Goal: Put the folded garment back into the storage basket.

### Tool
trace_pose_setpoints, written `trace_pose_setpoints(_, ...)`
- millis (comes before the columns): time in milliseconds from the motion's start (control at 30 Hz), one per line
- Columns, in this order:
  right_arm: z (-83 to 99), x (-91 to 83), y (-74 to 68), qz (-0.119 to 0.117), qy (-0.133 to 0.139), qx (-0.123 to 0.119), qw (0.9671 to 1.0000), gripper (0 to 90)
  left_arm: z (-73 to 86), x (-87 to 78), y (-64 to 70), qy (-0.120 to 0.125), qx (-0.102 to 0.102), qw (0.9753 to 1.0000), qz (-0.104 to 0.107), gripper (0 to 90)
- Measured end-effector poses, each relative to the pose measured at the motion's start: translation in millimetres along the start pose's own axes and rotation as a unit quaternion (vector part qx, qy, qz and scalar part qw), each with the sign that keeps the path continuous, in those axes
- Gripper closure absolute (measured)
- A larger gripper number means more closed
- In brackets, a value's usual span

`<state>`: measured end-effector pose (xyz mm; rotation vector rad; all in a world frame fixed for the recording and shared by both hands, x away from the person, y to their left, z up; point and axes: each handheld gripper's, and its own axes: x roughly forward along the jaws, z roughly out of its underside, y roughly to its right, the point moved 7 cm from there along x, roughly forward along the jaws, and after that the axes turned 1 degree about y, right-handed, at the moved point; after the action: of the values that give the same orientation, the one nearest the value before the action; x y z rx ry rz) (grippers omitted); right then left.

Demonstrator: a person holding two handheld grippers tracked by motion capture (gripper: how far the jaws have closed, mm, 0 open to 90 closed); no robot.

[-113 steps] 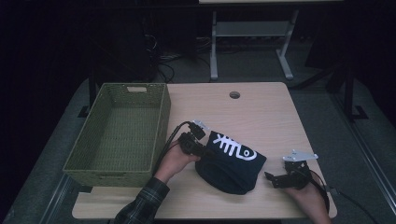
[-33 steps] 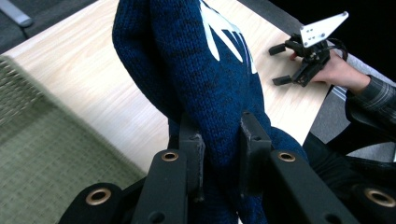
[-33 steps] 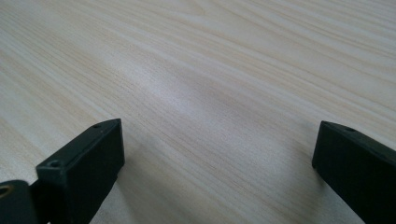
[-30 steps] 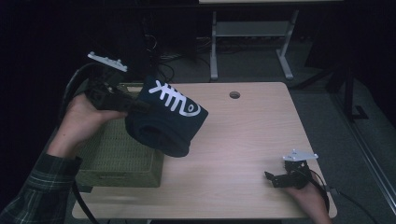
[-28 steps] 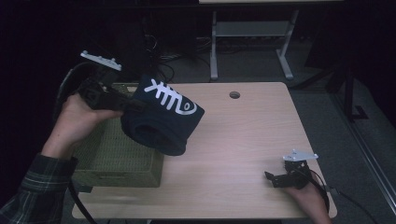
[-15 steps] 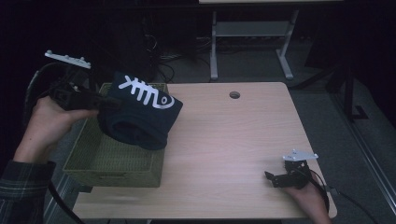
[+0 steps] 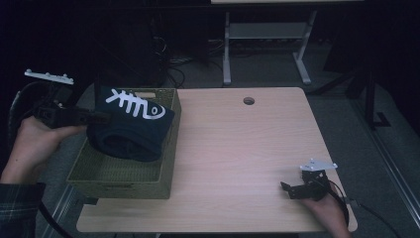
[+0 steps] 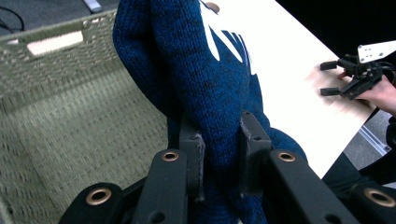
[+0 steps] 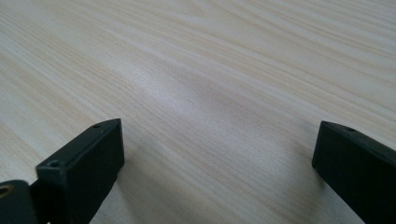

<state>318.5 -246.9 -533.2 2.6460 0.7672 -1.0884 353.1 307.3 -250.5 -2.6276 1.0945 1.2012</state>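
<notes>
A folded dark blue knitted sweater (image 7: 130,125) with a white fish-bone print hangs over the woven green basket (image 7: 148,186) at the table's left. My left gripper (image 7: 101,117) is shut on the sweater's edge, holding it above the basket's inside. In the left gripper view the blue knit (image 8: 205,79) is pinched between my left gripper's (image 8: 220,154) black jaws, with the basket's weave (image 8: 70,107) below. My right gripper (image 7: 287,188) rests open at the table's front right corner. In the right gripper view only bare wood (image 9: 210,93) lies within my right gripper (image 9: 217,149).
The light wooden table (image 7: 237,148) has a round cable hole (image 7: 248,100) near its far edge. A metal-legged stand (image 7: 262,44) is on the dark floor behind the table. The basket overhangs the table's left side.
My left gripper lifted the sweater from the table's middle and carried it left, over the basket, now lower into it. The right gripper has stayed put.
</notes>
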Motion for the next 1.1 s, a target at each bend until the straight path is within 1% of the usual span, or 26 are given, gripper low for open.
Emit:
trace_pose_setpoints(167, -0.2, 0.1, 0.3, 0.0, 0.001, -0.001, 1.0, 2.0, 14.3, 6.2, -12.4, -0.003, -0.015, 0.9999, -0.002, 75.6)
trace_pose_setpoints(200, -0.2, 0.1, 0.3, 0.0, 0.001, -0.001, 1.0, 2.0, 17.6, 7.6, -15.7, -0.003, -0.019, 0.9998, -0.007, 75.6)
trace_pose_setpoints(267, -0.2, 0.1, 0.3, 0.0, 0.001, -0.002, 1.0, 2.0, 22.5, 10.0, -20.0, -0.004, -0.026, 0.9996, -0.009, 75.6)
trace_pose_setpoints(400, -0.2, 0.1, 0.3, 0.0, 0.001, -0.002, 1.0, 2.0, 32.9, 15.7, -29.7, -0.012, -0.037, 0.9991, -0.018, 75.6)
trace_pose_setpoints(500, -0.2, 0.1, 0.3, 0.0, 0.001, -0.001, 1.0, 2.0, 39.6, 20.8, -34.9, -0.017, -0.047, 0.9986, -0.017, 75.6)
trace_pose_setpoints(600, -0.2, 0.1, 0.3, 0.0, 0.001, -0.001, 1.0, 2.0, 44.0, 26.5, -35.3, -0.021, -0.051, 0.9984, -0.013, 75.6)
trace_pose_setpoints(800, -0.2, 0.1, 0.3, 0.0, 0.001, -0.002, 1.0, 2.0, 48.8, 32.5, -32.5, -0.028, -0.049, 0.9984, -0.01, 75.6)
trace_pose_setpoints(933, -0.2, 0.1, 0.3, 0.0, 0.001, -0.002, 1.0, 2.0, 54.2, 37.3, -32.9, -0.029, -0.054, 0.9981, -0.006, 75.6)
trace_pose_setpoints(1100, -0.1, 0.1, 0.2, 0.0, 0.001, -0.001, 1.0, 2.0, 64.9, 51.5, -36.4, -0.036, -0.066, 0.9972, 0.006, 75.6)
